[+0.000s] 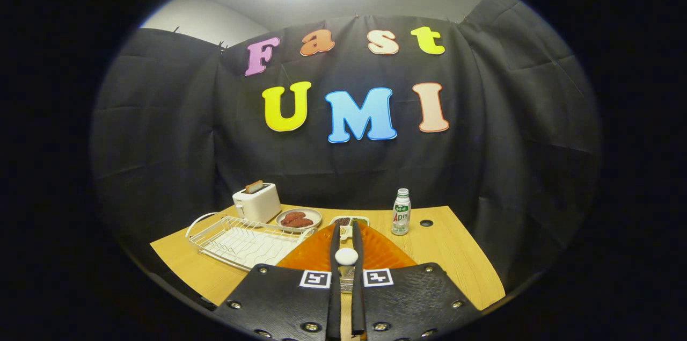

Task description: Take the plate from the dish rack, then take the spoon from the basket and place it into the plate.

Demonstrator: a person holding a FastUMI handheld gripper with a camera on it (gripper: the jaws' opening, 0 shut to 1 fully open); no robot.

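Gripper (pixel 346 233) at lower centre of frame: fingers drawn close together, pinching a white spoon (pixel 346 256) between them, held over the orange plate (pixel 375 252) lying flat on the wooden table (pixel 456 255) just ahead. Wire dish rack (pixel 244 239) sits at lower left, its near corner just beside the plate's left rim; toaster (pixel 257 201) and a dish of reddish food (pixel 299 217) behind it. Small bottle (pixel 401 212) stands right of centre, apart from the plate, with bare tabletop running out to the right edge.
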